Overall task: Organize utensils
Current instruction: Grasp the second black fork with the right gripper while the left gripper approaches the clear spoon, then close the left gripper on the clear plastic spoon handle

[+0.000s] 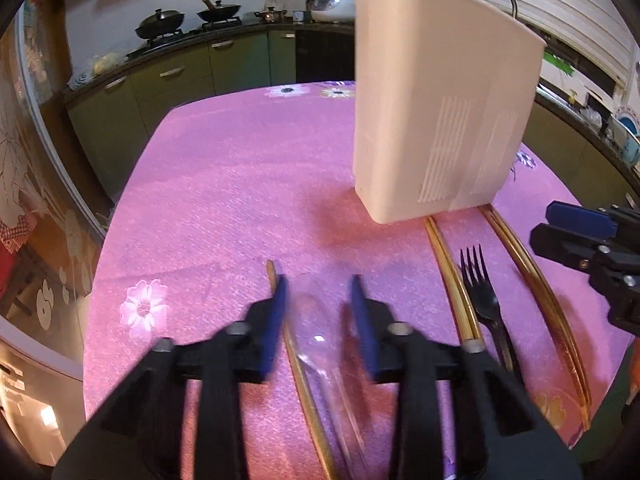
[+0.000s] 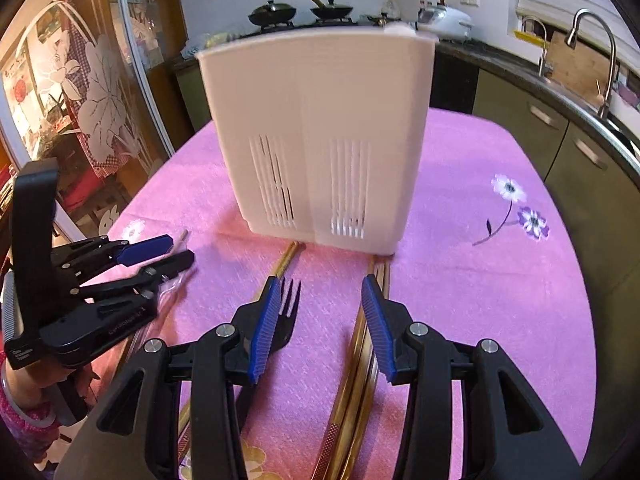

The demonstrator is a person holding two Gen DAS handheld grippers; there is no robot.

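Note:
A white slotted utensil holder (image 1: 436,104) (image 2: 320,140) stands upright on the pink tablecloth. In front of it lie gold chopsticks (image 1: 452,276) (image 2: 366,344), a black plastic fork (image 1: 480,284) (image 2: 290,312) and a clear plastic spoon (image 1: 316,340). My left gripper (image 1: 318,308) is open, its jaws either side of the clear spoon, with one gold chopstick (image 1: 298,368) beside it. My right gripper (image 2: 322,320) is open and empty above the fork and a chopstick pair. Each gripper shows in the other's view: the right (image 1: 576,232), the left (image 2: 160,256).
The table (image 1: 224,184) has a pink flowered cloth. Kitchen counters with woks (image 2: 304,12), a rice cooker (image 2: 448,16) and a sink tap (image 2: 600,52) run behind it. A glass sliding door (image 2: 88,92) stands at the left.

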